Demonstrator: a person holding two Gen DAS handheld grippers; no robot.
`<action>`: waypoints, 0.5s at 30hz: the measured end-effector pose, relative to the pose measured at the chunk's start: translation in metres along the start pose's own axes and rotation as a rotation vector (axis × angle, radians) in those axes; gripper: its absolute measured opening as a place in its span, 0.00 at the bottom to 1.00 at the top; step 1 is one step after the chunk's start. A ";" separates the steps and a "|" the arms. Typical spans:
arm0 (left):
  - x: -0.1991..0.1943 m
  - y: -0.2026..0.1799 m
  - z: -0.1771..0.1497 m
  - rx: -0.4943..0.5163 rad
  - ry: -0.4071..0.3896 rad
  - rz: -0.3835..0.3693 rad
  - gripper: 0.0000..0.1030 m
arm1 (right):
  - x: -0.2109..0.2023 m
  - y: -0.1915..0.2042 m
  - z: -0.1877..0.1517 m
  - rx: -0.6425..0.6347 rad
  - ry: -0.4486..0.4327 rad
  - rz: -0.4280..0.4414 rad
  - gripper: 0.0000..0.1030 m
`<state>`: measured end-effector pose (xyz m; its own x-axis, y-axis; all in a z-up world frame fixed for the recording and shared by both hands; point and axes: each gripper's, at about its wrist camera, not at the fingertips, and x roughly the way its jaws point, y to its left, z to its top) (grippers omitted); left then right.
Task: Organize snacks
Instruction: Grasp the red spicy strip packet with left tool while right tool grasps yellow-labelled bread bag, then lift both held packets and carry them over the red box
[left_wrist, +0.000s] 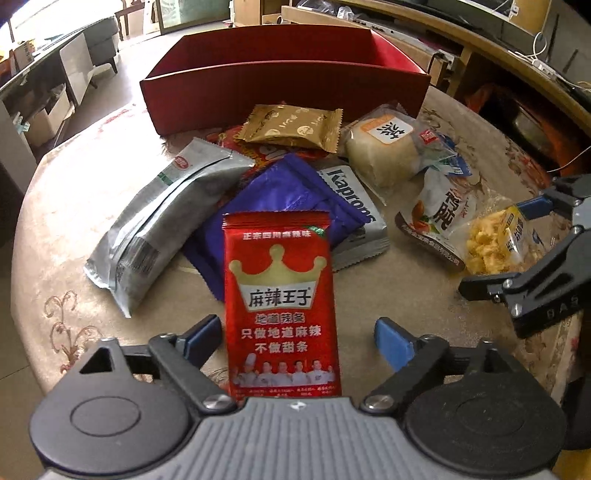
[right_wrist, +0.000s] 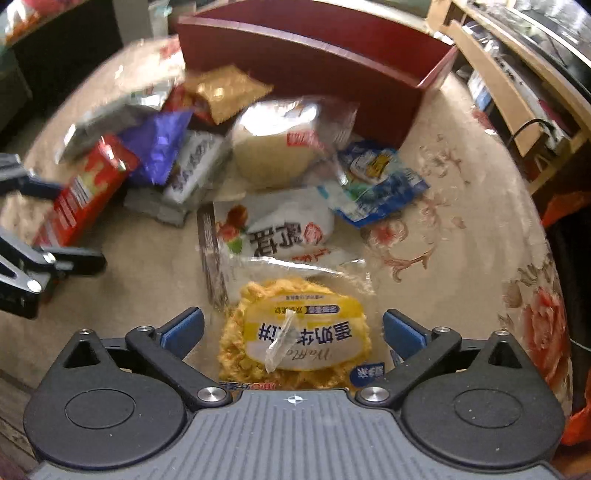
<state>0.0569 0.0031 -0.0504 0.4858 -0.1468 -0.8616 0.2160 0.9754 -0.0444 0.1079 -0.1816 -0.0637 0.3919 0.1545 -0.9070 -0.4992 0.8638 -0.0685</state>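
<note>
A red spicy-strip packet (left_wrist: 282, 302) with a gold crown lies between the fingers of my left gripper (left_wrist: 299, 332). The jaws stand wide and the right pad is clear of the packet. In the right wrist view the same red packet (right_wrist: 85, 192) shows at the left, between the left gripper's (right_wrist: 55, 223) dark fingers. My right gripper (right_wrist: 293, 328) is open over a clear-wrapped yellow waffle (right_wrist: 295, 332), with a gap on each side. The waffle (left_wrist: 487, 240) and right gripper (left_wrist: 506, 247) also appear in the left wrist view. An open red box (left_wrist: 288, 85) stands behind the pile.
On the round floral-clothed table (left_wrist: 66, 236) lies a heap of snacks: a silver packet (left_wrist: 159, 225), a purple one (left_wrist: 284, 199), a gold one (left_wrist: 291, 125), a wrapped bun (left_wrist: 384, 147), a white nut packet (right_wrist: 280, 229) and a blue-white packet (right_wrist: 380, 181). Shelves and furniture ring the table.
</note>
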 end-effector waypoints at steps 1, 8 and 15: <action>0.001 -0.001 0.000 0.005 -0.001 0.003 0.90 | 0.001 -0.006 0.001 0.037 0.010 0.023 1.00; -0.003 0.001 0.001 -0.011 -0.001 0.041 0.73 | -0.006 -0.006 -0.001 0.111 0.030 -0.005 0.95; -0.010 0.009 0.000 -0.087 0.004 0.061 0.52 | -0.028 0.008 -0.020 0.129 0.002 -0.013 0.83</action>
<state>0.0543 0.0138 -0.0423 0.4927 -0.0857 -0.8660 0.1113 0.9932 -0.0350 0.0776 -0.1880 -0.0472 0.3959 0.1425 -0.9072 -0.3903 0.9203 -0.0258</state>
